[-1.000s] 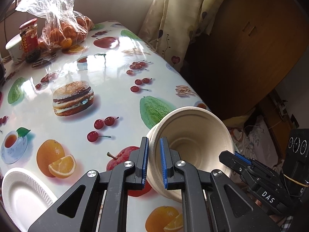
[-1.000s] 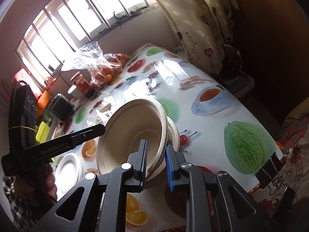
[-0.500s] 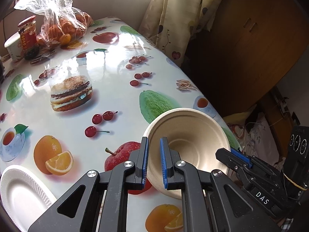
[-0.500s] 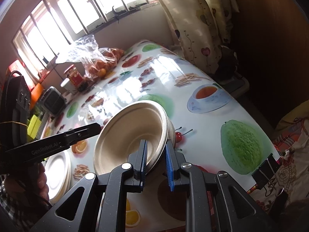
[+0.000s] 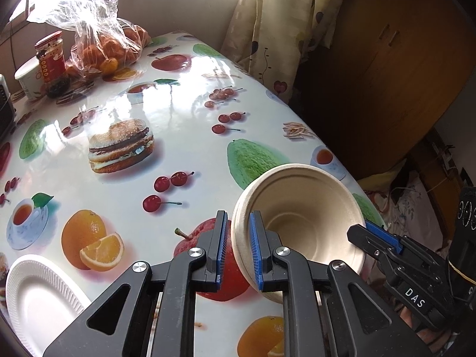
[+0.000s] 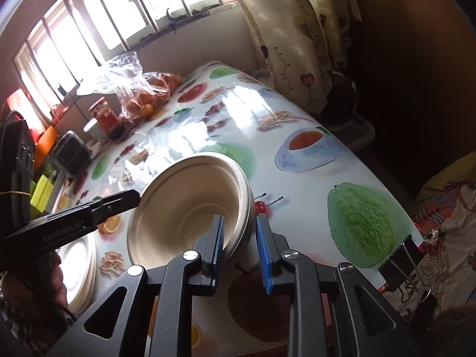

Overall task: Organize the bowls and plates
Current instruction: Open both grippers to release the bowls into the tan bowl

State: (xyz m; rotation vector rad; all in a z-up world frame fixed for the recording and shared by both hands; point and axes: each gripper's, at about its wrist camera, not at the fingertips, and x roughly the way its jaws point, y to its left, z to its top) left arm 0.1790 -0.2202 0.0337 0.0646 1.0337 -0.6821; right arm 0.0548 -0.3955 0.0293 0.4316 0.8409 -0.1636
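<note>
Bench (image 5: 193, 196): glossy fruit-and-burger print cloth, window end at the far side, curtain (image 5: 267, 29) past the far right corner.

Bag of oranges (image 5: 101, 44): far left corner of the bench, clear plastic, knotted top. Red-labelled jar (image 5: 50, 56) just beside it, white cup (image 5: 26, 77) next to the jar.

Bowl (image 5: 303, 208): beige paper, at the near edge toward the near right corner, above the red apple print. Tilted, mouth facing the left side. Can't tell if the base touches the bench. Rim looks doubled in the right wrist view, maybe two nested, not sure.

White plates (image 5: 38, 294): near left corner, flat, well apart from the bowl. Right wrist view shows them as a stack.

Left tongs (image 5: 237, 217): straddle the bowl's left rim, one pad inside, one outside. Jaws have just been opening; narrow gap, sliver of daylight at the outer pad, so not clamping.

Right tongs (image 6: 239, 218): same on the opposite rim. Jaws also just been opening; clear gap between outer pad and wall. Loose.

Black binder clip (image 6: 398, 258): on the cloth at the bench's right edge.
</note>
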